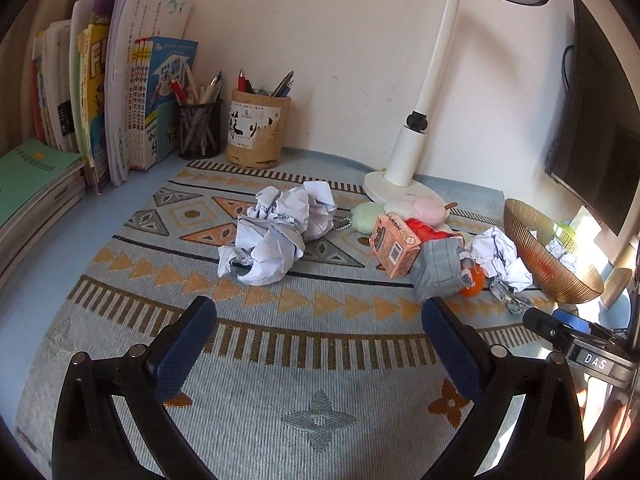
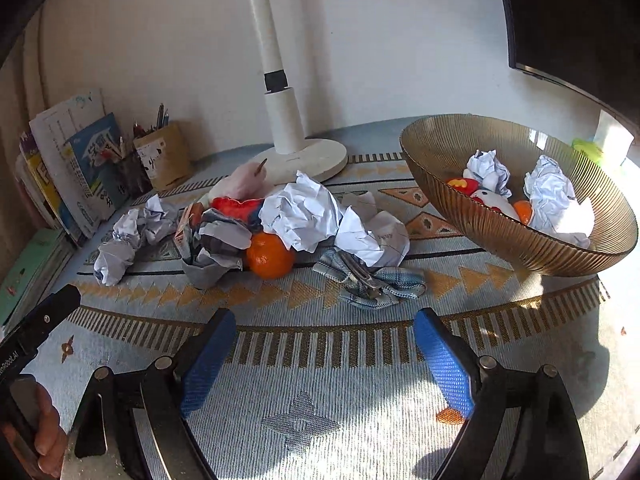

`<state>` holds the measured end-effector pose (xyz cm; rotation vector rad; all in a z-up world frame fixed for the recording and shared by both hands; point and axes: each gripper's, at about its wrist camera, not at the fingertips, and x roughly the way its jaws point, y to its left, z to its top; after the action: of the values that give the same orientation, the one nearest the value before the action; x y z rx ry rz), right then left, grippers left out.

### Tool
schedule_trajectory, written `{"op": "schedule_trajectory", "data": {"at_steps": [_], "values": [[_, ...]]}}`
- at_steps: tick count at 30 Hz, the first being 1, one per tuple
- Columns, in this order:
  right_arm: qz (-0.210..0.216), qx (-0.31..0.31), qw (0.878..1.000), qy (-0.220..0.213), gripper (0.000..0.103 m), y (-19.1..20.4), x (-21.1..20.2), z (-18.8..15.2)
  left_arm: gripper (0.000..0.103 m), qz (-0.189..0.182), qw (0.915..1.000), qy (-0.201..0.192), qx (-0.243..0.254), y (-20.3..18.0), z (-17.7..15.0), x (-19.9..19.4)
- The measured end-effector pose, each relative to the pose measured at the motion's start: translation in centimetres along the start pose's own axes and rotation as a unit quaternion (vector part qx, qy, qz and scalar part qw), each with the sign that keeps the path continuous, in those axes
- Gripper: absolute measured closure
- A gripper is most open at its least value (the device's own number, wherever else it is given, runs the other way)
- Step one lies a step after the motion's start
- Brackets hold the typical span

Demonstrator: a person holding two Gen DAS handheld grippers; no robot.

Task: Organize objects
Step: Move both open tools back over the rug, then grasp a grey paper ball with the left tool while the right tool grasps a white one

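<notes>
Both tools are hovering low over the near edge of the counter, above the patterned mat [image 2: 320,360]. The left tool [image 1: 319,354] is standing with its dark blue pads spread wide and only bare mat between them. The right tool [image 2: 325,360] is likewise gaping, its bright blue pads apart and gripping nothing; a person's hand [image 2: 44,432] is showing at the lower left of its view.

Just beyond the right tool a crumpled plaid cloth [image 2: 372,284] is lying on the mat with a dark clip-like thing across it. Behind that, toward the middle of the counter, an orange [image 2: 270,255] is sitting against a grey bundle of cloth [image 2: 216,248], with a big wad of crumpled paper [image 2: 316,216] leaning over it. A small pink box [image 1: 394,246] is tilting beside red and pastel plush toys [image 1: 420,210].

Farther left, another heap of crumpled white paper [image 1: 280,232] is resting near the mat's centre.

Toward the right edge a ribbed amber bowl [image 2: 500,236] is tipping forward, holding paper balls, a red-and-white toy and something orange.

Along the back edge, the white lamp [image 1: 408,160] is standing on its round base, and two pen holders [image 1: 256,132] are sitting beside a row of upright books [image 1: 120,100] in the far left corner.
</notes>
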<state>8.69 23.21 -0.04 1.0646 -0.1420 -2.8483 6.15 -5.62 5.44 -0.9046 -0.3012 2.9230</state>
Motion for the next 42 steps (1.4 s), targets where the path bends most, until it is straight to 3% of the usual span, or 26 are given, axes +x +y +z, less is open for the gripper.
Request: {"op": "schedule_trajectory", "data": {"at_steps": [4,9,13,16,19,23,25,27,29,32,36,39,42], "values": [[0.015,-0.013,1.0,0.009,0.013,0.4,0.2,0.1,0.001,0.002,0.9999,0.004,-0.016,0.6,0.1,0.1],[0.074,-0.028,0.995,0.057,0.013,1.9,1.0,1.0,0.001,0.001,0.9987,0.048,-0.019,1.5,1.0,1.2],[0.12,-0.026,0.99,0.068,0.013,4.1,1.6,3.3,0.001,0.02,0.9966,0.08,-0.005,2.7,3.2,2.3],[0.13,-0.021,0.988,0.083,0.013,5.7,3.6,4.8,0.001,0.002,0.9912,0.132,-0.002,3.8,4.3,5.2],[0.12,-0.029,0.99,0.072,0.013,6.9,5.5,5.5,0.001,0.01,0.9887,0.148,-0.021,5.1,4.5,8.0],[0.099,-0.056,0.992,0.057,0.013,8.0,7.4,5.1,0.008,-0.005,0.9896,0.139,-0.035,5.5,4.6,9.2],[0.087,-0.079,0.992,0.04,0.018,8.6,7.3,4.7,0.01,-0.003,0.9903,0.136,-0.026,5.0,4.6,9.4],[0.073,-0.103,0.991,0.037,0.045,9.2,7.2,4.5,0.023,-0.007,0.9905,0.137,-0.011,4.4,4.6,9.5],[0.068,-0.108,0.991,0.041,0.054,9.3,7.5,4.2,0.036,0.002,0.9915,0.13,-0.002,4.0,4.7,9.4],[0.087,-0.095,0.991,0.031,0.056,8.7,6.9,4.4,0.048,0.007,0.9926,0.121,0.012,3.8,4.8,9.4],[0.123,-0.071,0.99,0.013,0.057,6.6,4.8,4.7,0.048,-0.019,0.9947,0.096,0.033,3.0,4.4,7.5],[0.183,-0.034,0.982,0.008,0.057,3.6,2.0,4.3,0.049,-0.051,0.9945,0.076,0.051,1.5,3.9,5.3],[0.166,-0.041,0.985,-0.002,0.057,1.9,-1.3,3.0,0.049,-0.11,0.9907,0.054,0.059,-1.1,3.3,2.6]]}}
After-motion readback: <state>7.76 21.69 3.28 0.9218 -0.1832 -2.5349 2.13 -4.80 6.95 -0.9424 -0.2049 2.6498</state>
